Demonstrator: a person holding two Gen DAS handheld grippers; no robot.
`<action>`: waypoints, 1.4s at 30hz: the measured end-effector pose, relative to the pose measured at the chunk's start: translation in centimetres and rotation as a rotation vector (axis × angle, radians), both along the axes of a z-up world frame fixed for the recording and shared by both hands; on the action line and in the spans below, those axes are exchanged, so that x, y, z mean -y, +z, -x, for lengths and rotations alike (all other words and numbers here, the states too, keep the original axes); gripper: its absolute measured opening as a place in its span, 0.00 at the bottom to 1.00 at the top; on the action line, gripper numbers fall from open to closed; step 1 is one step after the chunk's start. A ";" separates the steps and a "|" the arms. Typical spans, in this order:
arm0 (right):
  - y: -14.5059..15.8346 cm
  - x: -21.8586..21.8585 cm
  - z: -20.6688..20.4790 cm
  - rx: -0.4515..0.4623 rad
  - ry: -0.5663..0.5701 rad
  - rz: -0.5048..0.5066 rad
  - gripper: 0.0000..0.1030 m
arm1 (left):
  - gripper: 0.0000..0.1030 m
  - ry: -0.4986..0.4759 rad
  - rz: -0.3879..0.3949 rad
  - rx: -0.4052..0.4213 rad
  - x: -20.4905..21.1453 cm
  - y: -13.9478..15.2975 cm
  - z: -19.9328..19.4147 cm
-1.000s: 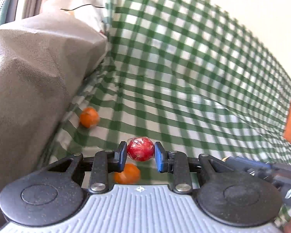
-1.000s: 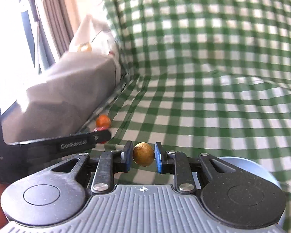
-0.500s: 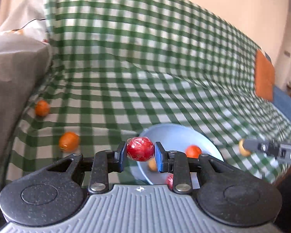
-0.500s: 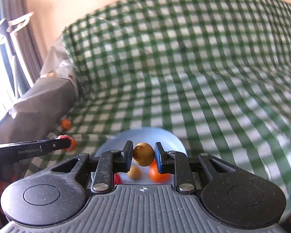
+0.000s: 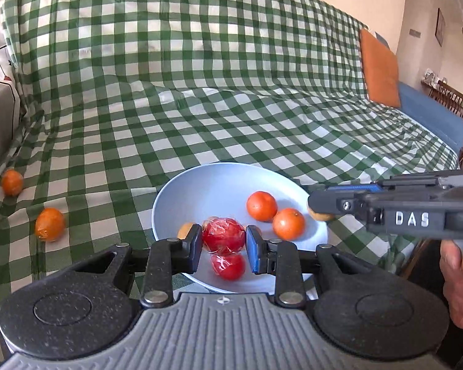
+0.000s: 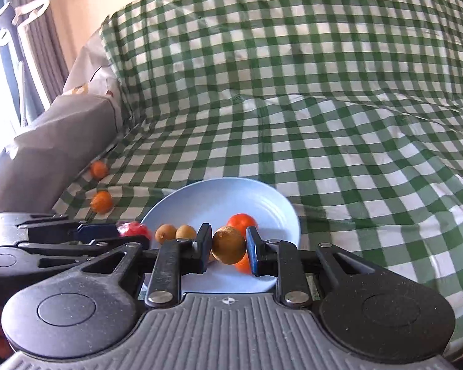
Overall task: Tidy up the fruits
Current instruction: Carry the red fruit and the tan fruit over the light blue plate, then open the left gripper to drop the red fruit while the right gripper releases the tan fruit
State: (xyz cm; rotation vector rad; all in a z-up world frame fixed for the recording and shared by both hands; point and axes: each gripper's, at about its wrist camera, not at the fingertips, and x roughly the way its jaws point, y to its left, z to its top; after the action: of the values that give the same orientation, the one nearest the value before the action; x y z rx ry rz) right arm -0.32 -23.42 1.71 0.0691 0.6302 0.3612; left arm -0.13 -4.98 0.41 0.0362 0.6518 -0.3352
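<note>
My left gripper (image 5: 223, 245) is shut on a red plastic-wrapped fruit (image 5: 223, 234) and holds it over the near part of a pale blue plate (image 5: 206, 182). The plate holds two oranges (image 5: 261, 206), another red wrapped fruit (image 5: 227, 266) and a small brown fruit (image 5: 184, 229). My right gripper (image 6: 227, 248) is shut on a brown kiwi-like fruit (image 6: 228, 245) above the plate (image 6: 231, 194). The right gripper also shows in the left wrist view (image 5: 321, 209) at the plate's right rim. Two oranges (image 5: 49, 224) lie loose on the checked cloth to the left.
A green-and-white checked cloth (image 5: 231, 92) covers the sofa seat and back. A grey cushion (image 6: 52, 148) stands at the left end. An orange cushion (image 5: 379, 67) leans at the far right. The sofa's front edge runs just right of the plate.
Both grippers have carried their fruit from the left end of the sofa over to the blue plate. The plate and its fruit have come into full view.
</note>
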 end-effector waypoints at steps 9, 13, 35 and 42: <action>-0.6 -0.8 -0.5 -0.016 0.036 0.049 0.24 | 0.32 0.025 -0.002 -0.006 -0.5 -0.5 -1.1; -0.7 -1.1 -0.7 -0.023 0.042 0.058 0.24 | 0.32 0.019 -0.008 -0.004 -0.4 -0.5 -1.1; -1.1 -1.7 -0.7 -0.025 0.075 0.099 0.24 | 0.32 0.005 -0.025 0.005 -0.1 -0.7 -0.9; -1.2 -1.7 -0.7 -0.032 0.074 0.101 0.25 | 0.35 -0.002 0.011 0.011 -0.5 -0.4 -0.8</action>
State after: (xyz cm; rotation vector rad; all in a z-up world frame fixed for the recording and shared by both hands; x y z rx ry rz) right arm 0.43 -21.71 0.55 -0.0450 0.6828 0.4002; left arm 0.67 -4.49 -0.01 0.0280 0.6394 -0.3398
